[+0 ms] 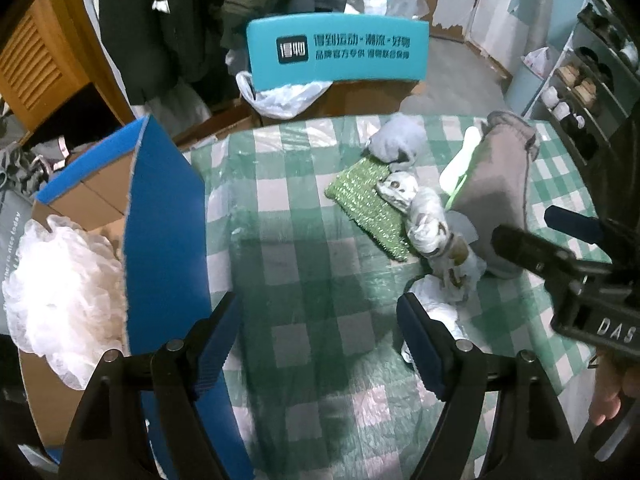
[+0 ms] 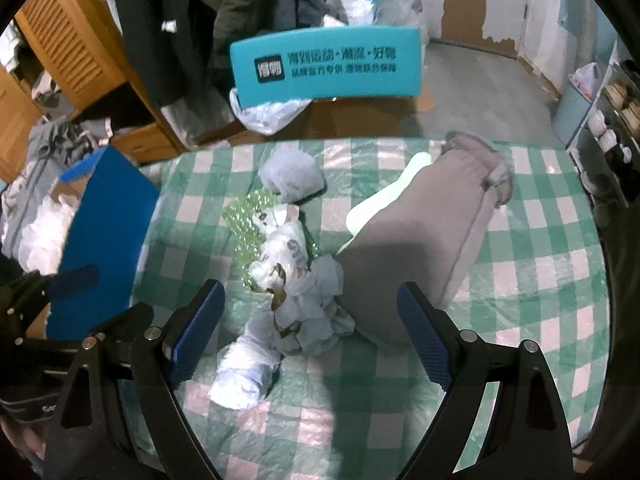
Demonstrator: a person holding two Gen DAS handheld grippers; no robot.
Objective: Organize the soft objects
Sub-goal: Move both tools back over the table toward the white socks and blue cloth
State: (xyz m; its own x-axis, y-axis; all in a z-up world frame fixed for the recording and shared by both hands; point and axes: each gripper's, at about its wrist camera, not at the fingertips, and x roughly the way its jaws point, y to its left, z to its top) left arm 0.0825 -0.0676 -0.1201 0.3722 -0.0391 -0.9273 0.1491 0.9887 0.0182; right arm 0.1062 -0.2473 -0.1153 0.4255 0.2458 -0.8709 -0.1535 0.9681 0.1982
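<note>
The soft things [image 2: 288, 288], a lumpy pile of crumpled white cloth, lie in the middle of the bench [image 2: 540, 280] on its green checked cover, next to a grey cushion [image 2: 424, 240] and a sparkly green pad [image 1: 362, 204]. The right gripper [image 2: 310, 336] hangs over the pile, spread wide and holding nothing. The left gripper [image 1: 318, 344] is spread too, over bare cover beside a blue box [image 1: 164, 220].
</note>
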